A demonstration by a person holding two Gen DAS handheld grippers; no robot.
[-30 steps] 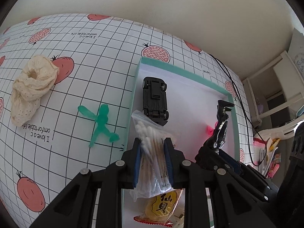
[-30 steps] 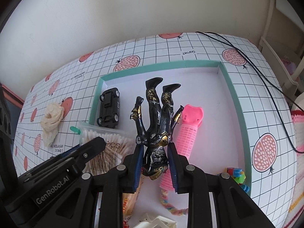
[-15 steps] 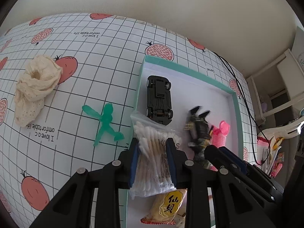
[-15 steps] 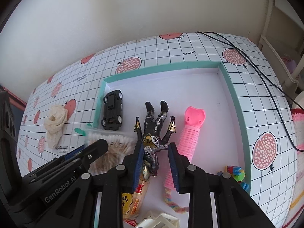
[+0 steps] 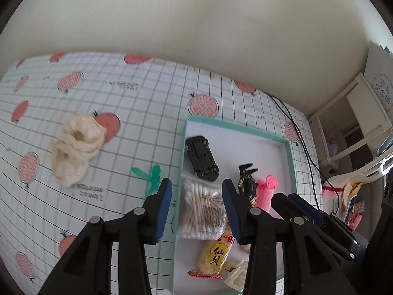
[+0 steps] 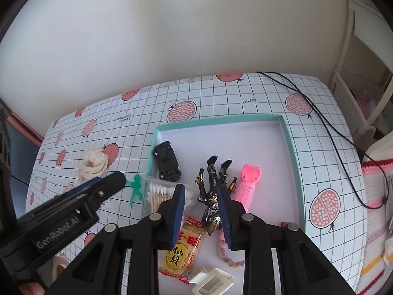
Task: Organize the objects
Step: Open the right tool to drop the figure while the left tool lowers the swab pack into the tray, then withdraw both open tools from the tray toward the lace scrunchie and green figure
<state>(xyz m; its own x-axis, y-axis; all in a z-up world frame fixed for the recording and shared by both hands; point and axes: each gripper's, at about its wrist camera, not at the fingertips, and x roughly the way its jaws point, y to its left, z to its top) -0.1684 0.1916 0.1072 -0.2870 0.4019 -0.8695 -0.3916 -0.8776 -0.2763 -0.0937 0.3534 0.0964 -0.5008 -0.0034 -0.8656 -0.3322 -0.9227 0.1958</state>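
A teal-rimmed white tray (image 5: 235,126) (image 6: 221,120) holds a black toy car (image 5: 201,157), a bag of cotton swabs (image 5: 203,209), a black-and-gold figure (image 6: 213,182), a pink hair roller (image 6: 248,184) and a yellow snack pack (image 6: 181,250). My left gripper (image 5: 196,186) hovers above the swab bag. Its jaws are opening and touch nothing. My right gripper (image 6: 201,189) hangs open over the figure, which lies flat in the tray, feet away from me. A green toy man (image 5: 152,177) and a cream cloth bundle (image 5: 76,147) lie on the tablecloth left of the tray.
A white plastic clip (image 6: 211,280) and a coloured cord (image 6: 228,258) lie at the tray's near end. A black cable (image 6: 319,113) runs across the table's right side. A wall stands behind the table, white shelving (image 5: 356,127) to the right.
Both grippers have risen. The left jaws let go of the swab bag and spread wider. The right jaws released the figure, which now lies in the tray.
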